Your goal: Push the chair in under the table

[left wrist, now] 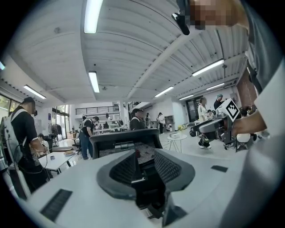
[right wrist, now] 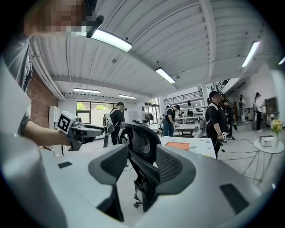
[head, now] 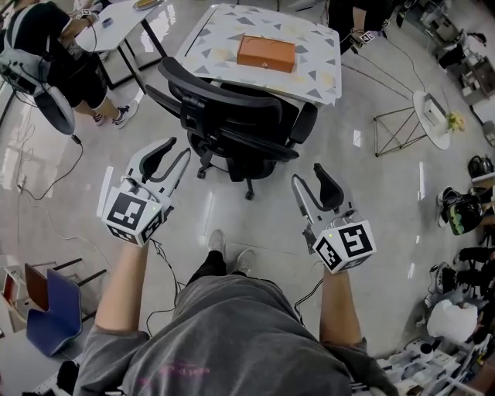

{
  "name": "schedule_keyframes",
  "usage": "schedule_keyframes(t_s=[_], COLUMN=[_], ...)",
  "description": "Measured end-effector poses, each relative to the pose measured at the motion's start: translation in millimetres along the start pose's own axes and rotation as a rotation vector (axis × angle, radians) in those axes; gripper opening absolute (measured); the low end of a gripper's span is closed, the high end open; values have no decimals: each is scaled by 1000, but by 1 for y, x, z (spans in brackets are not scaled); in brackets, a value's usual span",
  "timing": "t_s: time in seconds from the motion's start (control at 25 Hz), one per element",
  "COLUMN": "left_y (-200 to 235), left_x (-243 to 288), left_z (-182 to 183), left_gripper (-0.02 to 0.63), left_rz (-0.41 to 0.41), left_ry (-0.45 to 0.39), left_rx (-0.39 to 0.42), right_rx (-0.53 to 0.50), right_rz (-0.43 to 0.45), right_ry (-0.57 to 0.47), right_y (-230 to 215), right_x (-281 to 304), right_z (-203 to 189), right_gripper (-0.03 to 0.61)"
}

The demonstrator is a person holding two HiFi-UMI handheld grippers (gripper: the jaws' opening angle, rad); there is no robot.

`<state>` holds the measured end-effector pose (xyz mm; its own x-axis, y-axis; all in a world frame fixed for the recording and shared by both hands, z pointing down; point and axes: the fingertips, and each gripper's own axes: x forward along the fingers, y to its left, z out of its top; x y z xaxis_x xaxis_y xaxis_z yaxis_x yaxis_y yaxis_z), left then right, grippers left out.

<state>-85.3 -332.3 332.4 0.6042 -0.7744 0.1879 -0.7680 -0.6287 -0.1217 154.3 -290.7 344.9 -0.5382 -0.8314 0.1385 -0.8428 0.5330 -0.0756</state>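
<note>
A black office chair (head: 232, 116) stands at the near edge of a table with a patterned white top (head: 309, 39), its backrest toward me. An orange box (head: 266, 52) lies on the table. My left gripper (head: 176, 148) is open and empty, just short of the backrest's left side and not touching it. My right gripper (head: 309, 175) is also open and empty, below and to the right of the chair's seat. In the left gripper view the backrest (left wrist: 127, 140) shows beyond the open jaws. In the right gripper view the chair (right wrist: 140, 142) stands ahead with the table (right wrist: 196, 144) behind it.
A person (head: 54, 46) stands at the far left beside another white table (head: 116, 23). A small round side table on wire legs (head: 429, 116) is at the right. A blue seat (head: 50, 309) sits lower left. Cables trail over the floor, and bags line the right edge.
</note>
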Motion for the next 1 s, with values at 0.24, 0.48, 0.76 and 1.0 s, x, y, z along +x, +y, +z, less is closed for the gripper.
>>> schedule_keyframes(t_s=[0.24, 0.48, 0.76, 1.0], left_y=[-26, -43, -55, -66], left_x=[-2, -5, -7, -9], left_z=[7, 14, 20, 23], left_gripper=[87, 37, 14, 4], left_rz=[-21, -35, -55, -71], left_ry=[-34, -65, -80, -85], left_rx=[-5, -6, -7, -12], right_rx=[-16, -24, -15, -10], right_rz=[-8, -16, -21, -11], right_ry=[-25, -39, -43, -47], right_y=[3, 8, 12, 21], right_x=[-13, -21, -26, -29], right_z=[5, 7, 6, 6], right_gripper=[148, 88, 52, 40])
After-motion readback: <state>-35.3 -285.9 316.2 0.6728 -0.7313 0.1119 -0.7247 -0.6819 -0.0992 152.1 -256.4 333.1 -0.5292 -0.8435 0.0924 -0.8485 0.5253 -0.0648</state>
